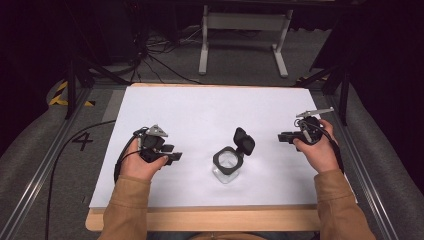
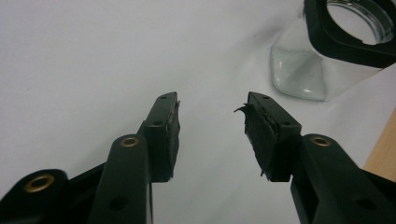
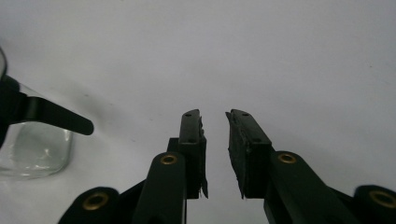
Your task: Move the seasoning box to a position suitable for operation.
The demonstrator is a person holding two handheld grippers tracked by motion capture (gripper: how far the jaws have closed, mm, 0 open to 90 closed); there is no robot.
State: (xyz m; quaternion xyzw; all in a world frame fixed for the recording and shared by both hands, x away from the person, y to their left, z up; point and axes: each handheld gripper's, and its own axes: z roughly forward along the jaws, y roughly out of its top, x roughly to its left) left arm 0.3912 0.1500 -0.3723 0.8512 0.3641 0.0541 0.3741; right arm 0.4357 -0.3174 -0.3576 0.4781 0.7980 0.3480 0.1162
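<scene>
In the high view a clear glass jar [image 1: 227, 166] stood upright on the white table top [image 1: 200, 110], a little toward five o'clock from the sheet's centre; it was squarish, with a black collar around its mouth and a black hinged lid [image 1: 244, 140] flipped open and leaning away toward one o'clock from the rim. The inside looked empty, though the glass was too small there to be sure. The left gripper [image 1: 173, 156], held in the person's left hand [image 1: 142, 166], sat at about nine o'clock from the jar, well apart from it, its jaws pointing toward three o'clock. The right gripper [image 1: 283, 137], in the right hand [image 1: 317, 150], lay at about two o'clock from the jar, also apart, pointing back toward nine o'clock. Tan sleeves [image 1: 127, 210] came in from the bottom edge. In the left gripper view the left gripper [image 2: 212, 116] had its jaws spread with bare white surface between them, grasping nothing; the jar [image 2: 322, 56] showed at about one o'clock, its black collar and thick clear base plain. In the right gripper view the right gripper [image 3: 214, 122] showed a narrower gap, yet the pads stood apart and held nothing; the jar [image 3: 32, 149] sat at nine o'clock, with the lid's black edge [image 3: 56, 119] jutting over it.
</scene>
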